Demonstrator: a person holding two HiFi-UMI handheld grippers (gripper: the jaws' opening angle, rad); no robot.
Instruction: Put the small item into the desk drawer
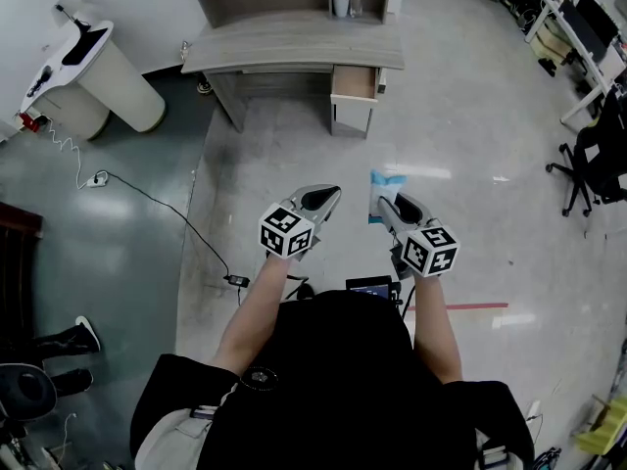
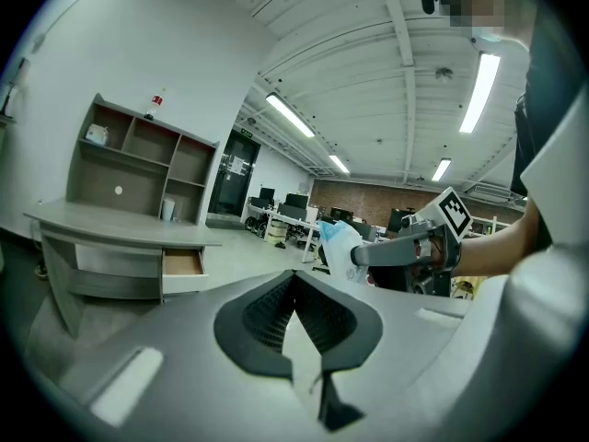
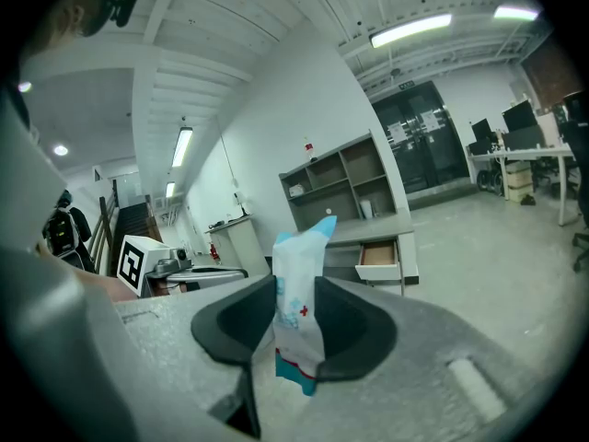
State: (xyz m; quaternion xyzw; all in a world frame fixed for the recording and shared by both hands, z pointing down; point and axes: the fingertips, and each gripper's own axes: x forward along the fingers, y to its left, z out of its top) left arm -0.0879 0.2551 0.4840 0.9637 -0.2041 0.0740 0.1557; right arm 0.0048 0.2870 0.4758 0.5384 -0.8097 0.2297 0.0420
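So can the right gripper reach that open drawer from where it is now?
Probably not yet. The right gripper, shut on the packet, is well short of the open drawer; only bare floor lies between, so walking closer should do.

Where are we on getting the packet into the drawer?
Done: the drawer stands open and the right gripper is shut on the packet. In hand: the packet is held above the floor, with the desk some way ahead. Left: reach the drawer and drop the packet in. The left gripper is shut and empty.

The desk [image 1: 294, 45] stands ahead, drawer [image 1: 355, 83] at its right; packet [image 1: 382, 186] in right tool [image 1: 388, 204], left tool [image 1: 329, 197] beside it
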